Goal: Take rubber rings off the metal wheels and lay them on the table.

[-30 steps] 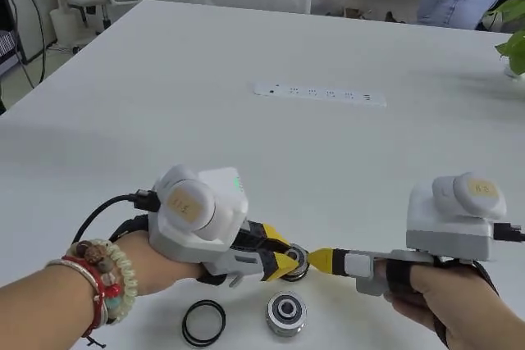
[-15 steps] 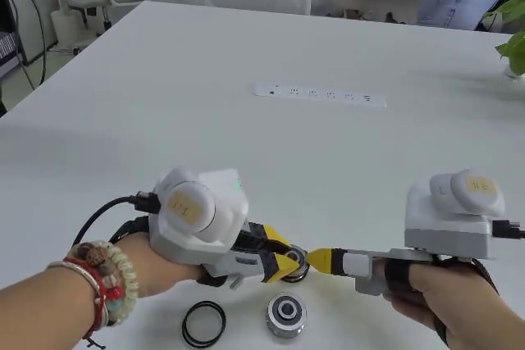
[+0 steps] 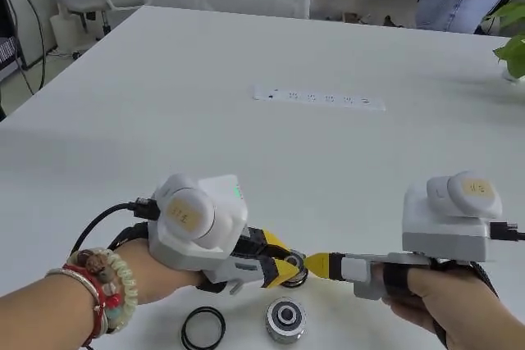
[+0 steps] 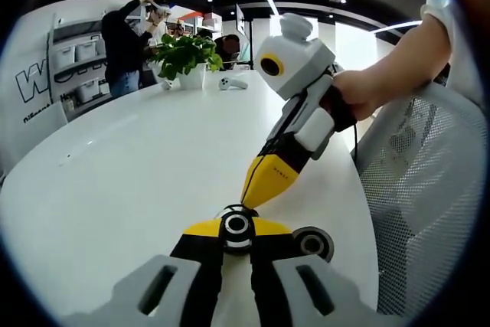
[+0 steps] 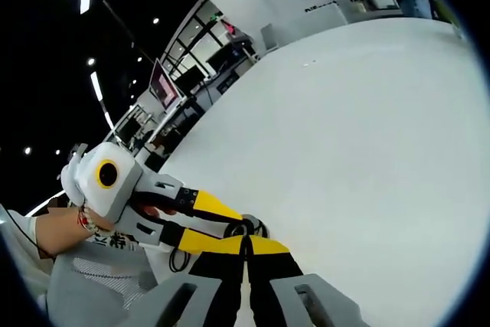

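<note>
I see black fingers (image 3: 283, 266) tipped yellow, a silver wheel (image 4: 235, 224) between them, a second wheel (image 3: 285, 317), silver, and black ring (image 3: 203, 328) beside them, on a white surface (image 3: 246, 145).

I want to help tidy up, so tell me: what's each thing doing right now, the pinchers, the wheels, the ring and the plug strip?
held wheel: black ring on it.
left gripper: shut on held wheel.
right gripper: shut, tips at held wheel.
loose ring: flat on table.
bare wheel: ringless, on table.
power strip: no plugs seen.
</note>
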{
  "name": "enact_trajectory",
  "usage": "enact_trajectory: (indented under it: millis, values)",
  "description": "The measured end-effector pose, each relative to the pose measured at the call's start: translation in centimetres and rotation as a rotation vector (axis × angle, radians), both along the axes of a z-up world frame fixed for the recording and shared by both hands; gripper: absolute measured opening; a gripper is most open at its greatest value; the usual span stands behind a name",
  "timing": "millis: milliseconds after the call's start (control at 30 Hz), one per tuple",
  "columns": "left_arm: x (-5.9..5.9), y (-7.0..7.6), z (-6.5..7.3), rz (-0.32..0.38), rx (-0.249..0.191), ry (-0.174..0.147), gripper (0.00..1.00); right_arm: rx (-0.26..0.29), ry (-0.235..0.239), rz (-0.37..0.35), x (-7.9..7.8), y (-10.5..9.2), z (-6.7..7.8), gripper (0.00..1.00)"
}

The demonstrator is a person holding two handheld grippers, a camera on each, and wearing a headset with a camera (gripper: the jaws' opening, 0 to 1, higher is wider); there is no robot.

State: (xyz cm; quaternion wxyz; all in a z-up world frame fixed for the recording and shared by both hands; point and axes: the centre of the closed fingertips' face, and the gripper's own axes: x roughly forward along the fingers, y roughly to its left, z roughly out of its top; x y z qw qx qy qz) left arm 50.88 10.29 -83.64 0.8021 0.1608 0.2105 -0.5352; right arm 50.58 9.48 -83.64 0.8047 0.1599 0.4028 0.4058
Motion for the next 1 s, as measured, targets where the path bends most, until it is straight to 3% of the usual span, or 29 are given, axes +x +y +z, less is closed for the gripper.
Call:
enact_trajectory:
  millis: [867, 1000]
  values:
    - [0.0, -0.1, 0.0, -0.001, -0.002, -0.005, 0.08, 0.0, -0.038, 0.041, -0.3, 1.1, 1.0, 0.0]
    - [0.1, -0.1, 0.0, -0.002, -0.001, -0.005, 0.08, 0.027, -0.038, 0.055, -0.6, 1.4, 1.4, 0.0]
